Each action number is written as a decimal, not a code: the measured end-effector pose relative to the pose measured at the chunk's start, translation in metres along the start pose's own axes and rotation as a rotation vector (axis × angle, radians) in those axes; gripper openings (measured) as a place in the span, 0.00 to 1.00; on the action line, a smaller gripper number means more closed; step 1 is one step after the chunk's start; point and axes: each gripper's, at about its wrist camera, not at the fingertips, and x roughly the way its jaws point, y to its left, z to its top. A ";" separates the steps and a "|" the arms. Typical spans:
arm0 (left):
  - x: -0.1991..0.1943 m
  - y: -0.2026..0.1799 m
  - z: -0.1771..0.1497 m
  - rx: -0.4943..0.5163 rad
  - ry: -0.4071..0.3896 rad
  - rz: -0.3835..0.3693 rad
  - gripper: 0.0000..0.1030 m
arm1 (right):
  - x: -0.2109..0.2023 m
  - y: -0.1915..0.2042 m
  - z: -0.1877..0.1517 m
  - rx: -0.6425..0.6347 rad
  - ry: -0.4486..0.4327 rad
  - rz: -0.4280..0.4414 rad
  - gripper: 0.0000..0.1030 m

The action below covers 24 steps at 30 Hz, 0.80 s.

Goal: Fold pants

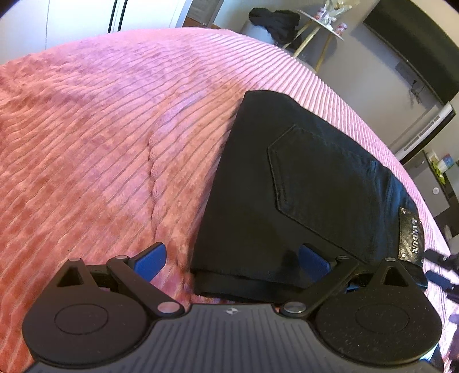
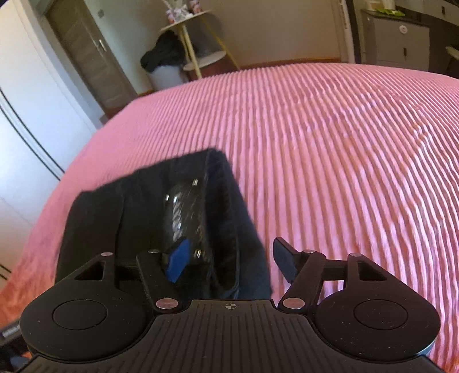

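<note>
the black pants lie folded into a compact stack on the pink ribbed bedspread, back pocket facing up and a shiny brand patch at the waistband on the stack's right edge. the left gripper sits low over the near end of the stack with its jaws spread wide; one blue pad is over the bedspread to the left of the cloth, the other over the fabric itself, and neither pinches anything. from the other side, the right gripper is also parted, its jaws straddling the near edge of the pants without pressing on them, one pad over the dark cloth by the patch and the other over bare bedspread. beyond the bed, a dark garment is heaped on a white bin beside a small round side table with gold legs.
</note>
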 end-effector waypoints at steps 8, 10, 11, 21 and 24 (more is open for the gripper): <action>0.009 0.002 0.001 -0.002 0.015 -0.001 0.96 | 0.055 0.005 0.036 0.065 0.049 0.136 0.69; 0.010 0.003 0.002 -0.004 0.013 -0.003 0.96 | 0.073 0.006 0.045 0.095 0.099 0.187 0.69; 0.010 0.003 0.002 -0.004 0.012 -0.004 0.96 | 0.082 0.006 0.047 0.113 0.124 0.211 0.69; 0.005 0.002 0.003 0.005 -0.030 -0.011 0.96 | 0.061 0.034 0.046 -0.031 0.017 0.243 0.17; -0.004 -0.001 0.003 0.026 -0.081 -0.021 0.96 | 0.048 0.038 0.045 -0.063 -0.037 0.236 0.18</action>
